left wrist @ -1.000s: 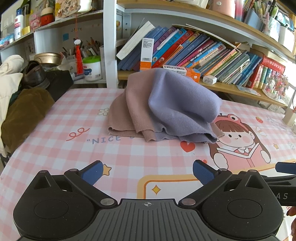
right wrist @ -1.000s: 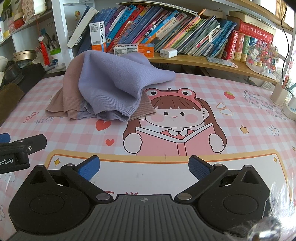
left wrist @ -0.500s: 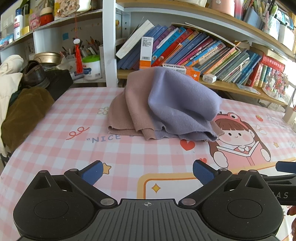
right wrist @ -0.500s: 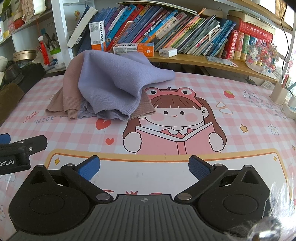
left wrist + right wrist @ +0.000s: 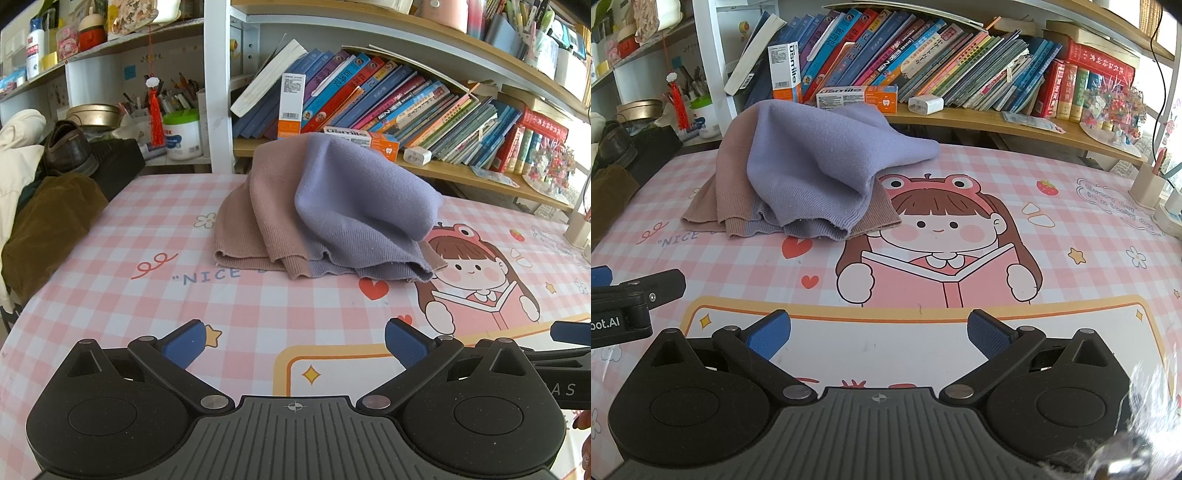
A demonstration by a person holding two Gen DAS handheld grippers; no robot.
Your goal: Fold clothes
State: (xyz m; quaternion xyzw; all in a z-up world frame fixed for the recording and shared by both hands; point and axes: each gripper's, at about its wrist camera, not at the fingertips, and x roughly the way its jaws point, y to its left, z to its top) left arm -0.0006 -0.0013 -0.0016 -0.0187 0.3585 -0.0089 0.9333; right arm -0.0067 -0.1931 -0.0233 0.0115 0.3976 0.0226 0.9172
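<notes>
A knit garment, half dusty pink and half lilac (image 5: 332, 210) (image 5: 812, 173), lies bunched in a heap at the far middle of the pink checked tablecloth (image 5: 122, 295) (image 5: 1071, 229). Its ribbed hem faces me. My left gripper (image 5: 294, 345) hovers open near the table's front, well short of the heap, nothing between its blue pads. My right gripper (image 5: 878, 334) is also open and empty, over the white cartoon panel, with the heap ahead to its left. Each gripper's tip shows at the edge of the other's view.
Behind the table runs a low wooden shelf with leaning books (image 5: 406, 99) (image 5: 923, 66), toothpaste boxes (image 5: 857, 98) and a white charger (image 5: 925, 104). A brown cloth (image 5: 48, 221) and a shoe (image 5: 70, 147) sit at the left edge. A pen holder (image 5: 1148, 184) stands far right.
The left wrist view has drifted slightly, so the heap sits a touch lower and nearer. The garment itself has not moved and both grippers stay open.
</notes>
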